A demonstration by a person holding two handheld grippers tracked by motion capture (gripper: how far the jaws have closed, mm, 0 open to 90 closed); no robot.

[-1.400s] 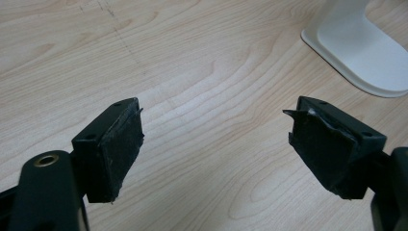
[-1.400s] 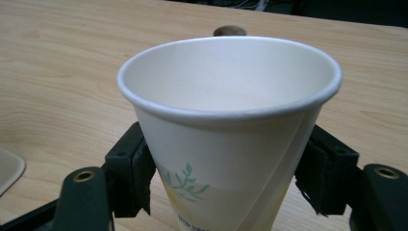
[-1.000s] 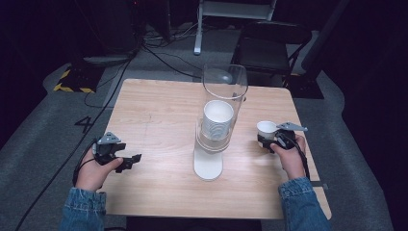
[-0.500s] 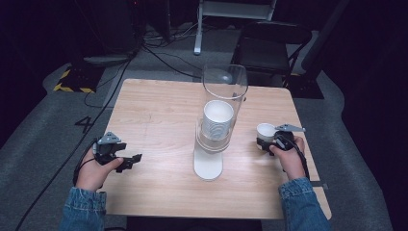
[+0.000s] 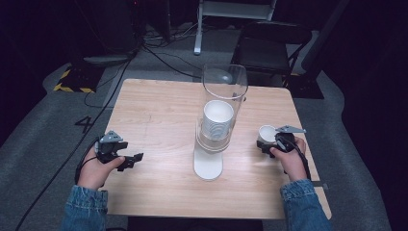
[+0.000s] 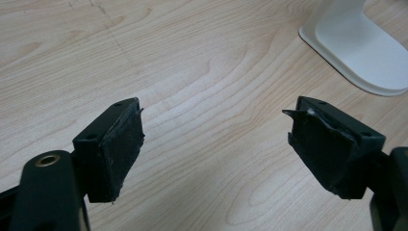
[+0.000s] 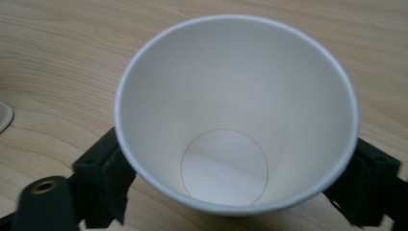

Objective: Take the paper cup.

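At table's right edge, right hand-held gripper [image 5: 267, 143] clamped around white paper cup [image 7: 235, 115]; left hand-held gripper [image 6: 216, 149] wide apart, empty.

Bare table [image 5: 154, 110] left and right of central cup dispenser [image 5: 219, 115].

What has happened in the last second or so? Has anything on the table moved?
Very little. The right hand-held gripper, shut on a white paper cup, slid slightly toward the person's side of the table, taking the cup along. The left hand-held gripper stayed open and in place, and the clear cup dispenser with its stack of cups did not move.
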